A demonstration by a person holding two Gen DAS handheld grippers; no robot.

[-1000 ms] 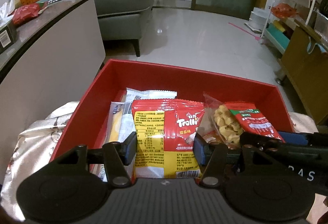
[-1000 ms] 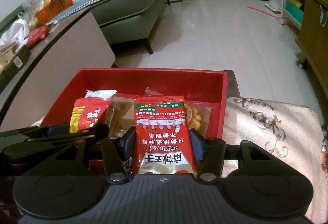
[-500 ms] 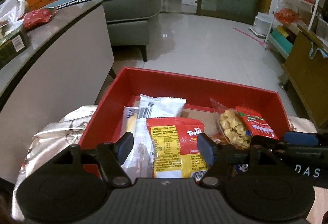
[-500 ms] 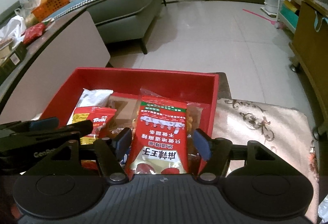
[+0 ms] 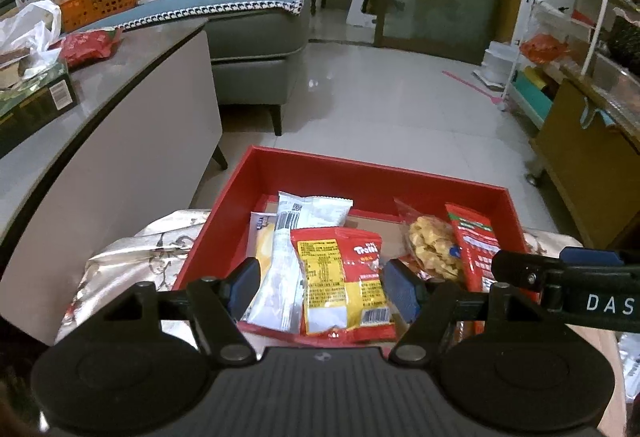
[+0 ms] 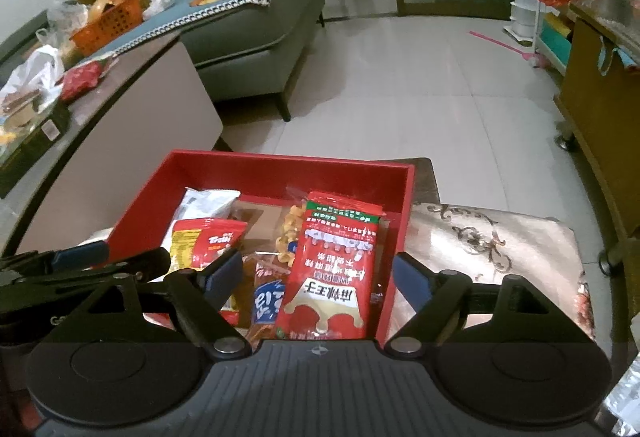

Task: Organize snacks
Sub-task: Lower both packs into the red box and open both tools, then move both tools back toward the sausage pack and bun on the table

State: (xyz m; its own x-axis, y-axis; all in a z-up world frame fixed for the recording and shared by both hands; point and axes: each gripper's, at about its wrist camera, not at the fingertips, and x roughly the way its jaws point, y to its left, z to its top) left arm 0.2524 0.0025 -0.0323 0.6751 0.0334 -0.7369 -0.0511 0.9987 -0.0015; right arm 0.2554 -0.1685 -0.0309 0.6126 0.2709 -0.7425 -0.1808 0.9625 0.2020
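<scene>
Snacks are all sitting inside the open red cardboard box [image 5: 362, 173], which rests on a shiny patterned cloth [image 6: 492, 237]. From my left gripper [image 5: 320, 285] I see the red-and-yellow Trolli gummy packet [image 5: 344, 285] lying near the box's front wall, partly over a white plastic wrapped snack [image 5: 288, 257], and my blue pads sit either side of it with clear gaps, so nothing's gripped. Toward the box's right wall there's a clear bag of yellowish puffs [image 5: 430, 247]. My right gripper [image 6: 318, 275] is above the tall red foil packet with white lettering [image 6: 334, 269] leaning just inside that right wall; its jaws are opening, packet between them but the pads aren't touching it. Beyond the box's far wall is pale tiled floor [image 6: 400, 85], and a grey sofa [image 6: 256, 25] further back.
</scene>
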